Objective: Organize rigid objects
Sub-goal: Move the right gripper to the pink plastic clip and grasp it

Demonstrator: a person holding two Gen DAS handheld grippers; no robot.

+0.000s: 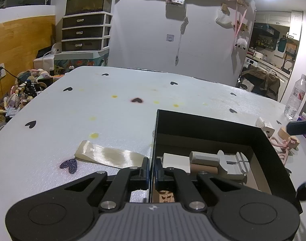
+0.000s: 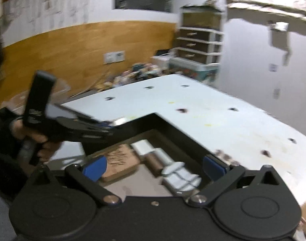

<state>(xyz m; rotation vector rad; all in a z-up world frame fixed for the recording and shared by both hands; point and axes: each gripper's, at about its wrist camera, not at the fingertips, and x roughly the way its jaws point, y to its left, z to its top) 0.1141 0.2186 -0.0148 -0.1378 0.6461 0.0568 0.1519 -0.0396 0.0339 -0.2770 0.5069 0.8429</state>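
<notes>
A black open box (image 1: 209,125) sits on the white table; it also shows in the right wrist view (image 2: 169,129). Inside lie a white block (image 1: 175,161), a grey block (image 1: 204,157), a brown cylinder (image 1: 203,169), a grey ridged piece (image 1: 234,163) and a wooden carved block (image 2: 120,160). My left gripper (image 1: 152,169) is shut on the box's left wall. My right gripper (image 2: 154,165) is open and empty above the box. A cream wedge (image 1: 108,156) lies left of the box.
A water bottle (image 1: 295,97) stands at the table's right edge. A white bottle (image 1: 264,126), a wooden piece (image 1: 284,133) and pink scissors (image 1: 281,148) lie right of the box. Drawers (image 1: 85,32) and floor clutter (image 1: 22,92) are beyond the table.
</notes>
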